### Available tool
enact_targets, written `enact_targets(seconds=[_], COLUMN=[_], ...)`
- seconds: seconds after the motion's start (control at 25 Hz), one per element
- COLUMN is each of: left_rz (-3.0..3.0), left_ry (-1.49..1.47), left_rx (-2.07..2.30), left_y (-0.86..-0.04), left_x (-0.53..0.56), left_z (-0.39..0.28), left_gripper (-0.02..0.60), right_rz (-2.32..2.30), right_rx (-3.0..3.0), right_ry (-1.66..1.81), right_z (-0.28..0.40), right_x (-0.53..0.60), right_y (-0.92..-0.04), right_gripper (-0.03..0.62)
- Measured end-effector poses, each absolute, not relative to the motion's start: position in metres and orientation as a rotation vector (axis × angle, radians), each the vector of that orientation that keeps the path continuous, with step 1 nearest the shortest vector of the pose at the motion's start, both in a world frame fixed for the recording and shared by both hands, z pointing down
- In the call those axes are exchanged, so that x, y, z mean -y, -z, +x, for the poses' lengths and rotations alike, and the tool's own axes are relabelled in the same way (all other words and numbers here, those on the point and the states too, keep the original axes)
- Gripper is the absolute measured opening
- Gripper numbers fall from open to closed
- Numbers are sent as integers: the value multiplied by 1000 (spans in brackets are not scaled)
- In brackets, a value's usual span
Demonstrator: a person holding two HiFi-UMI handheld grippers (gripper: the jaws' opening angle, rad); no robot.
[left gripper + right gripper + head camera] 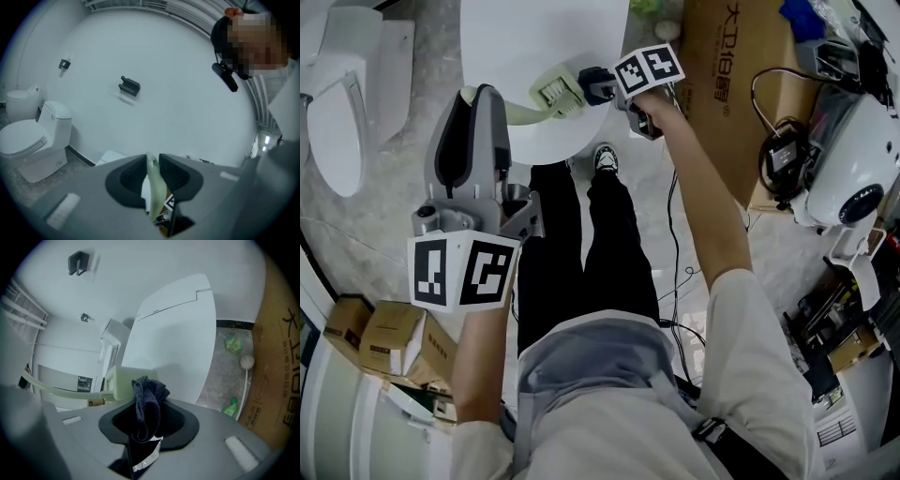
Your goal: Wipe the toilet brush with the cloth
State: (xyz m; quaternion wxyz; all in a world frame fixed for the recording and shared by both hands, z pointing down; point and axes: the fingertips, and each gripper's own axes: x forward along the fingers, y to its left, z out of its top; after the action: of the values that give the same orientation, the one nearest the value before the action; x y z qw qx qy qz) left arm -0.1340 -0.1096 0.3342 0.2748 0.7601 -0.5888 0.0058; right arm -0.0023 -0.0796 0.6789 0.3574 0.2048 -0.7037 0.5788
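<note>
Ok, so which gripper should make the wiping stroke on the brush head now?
The right. The right gripper is shut on the cloth, which sits close beside the brush head. The left gripper only clamps the handle, steadying it.

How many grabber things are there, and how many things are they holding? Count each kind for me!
Grippers: 2, the left gripper and the right gripper
Toilet brush: 1, pale green, handle pinched in the left gripper
Cloth: 1, dark, pinched in the right gripper
Total: 4
</note>
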Motion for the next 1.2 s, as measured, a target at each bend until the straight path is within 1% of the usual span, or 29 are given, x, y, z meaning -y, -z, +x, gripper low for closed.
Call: enact_targets(seconds=[0.6,0.76,1.2], left_rz=[2058,2068,2039], left_ry=[17,16,56], left_rx=[1564,1568,1594], left_y=[-335,-336,-337], left_x=[111,113,107], left_z=[-137,-141,-156], left_gripper=[0,0,0], right_rz=[524,487,439], right_rx=[1753,1748,1806], right_ry=[-1268,-1160,-1057], right_z=[-23,-31,-55], right_x=[106,113,134], right_y=[-690,-687,-668], right_gripper=[107,107,109])
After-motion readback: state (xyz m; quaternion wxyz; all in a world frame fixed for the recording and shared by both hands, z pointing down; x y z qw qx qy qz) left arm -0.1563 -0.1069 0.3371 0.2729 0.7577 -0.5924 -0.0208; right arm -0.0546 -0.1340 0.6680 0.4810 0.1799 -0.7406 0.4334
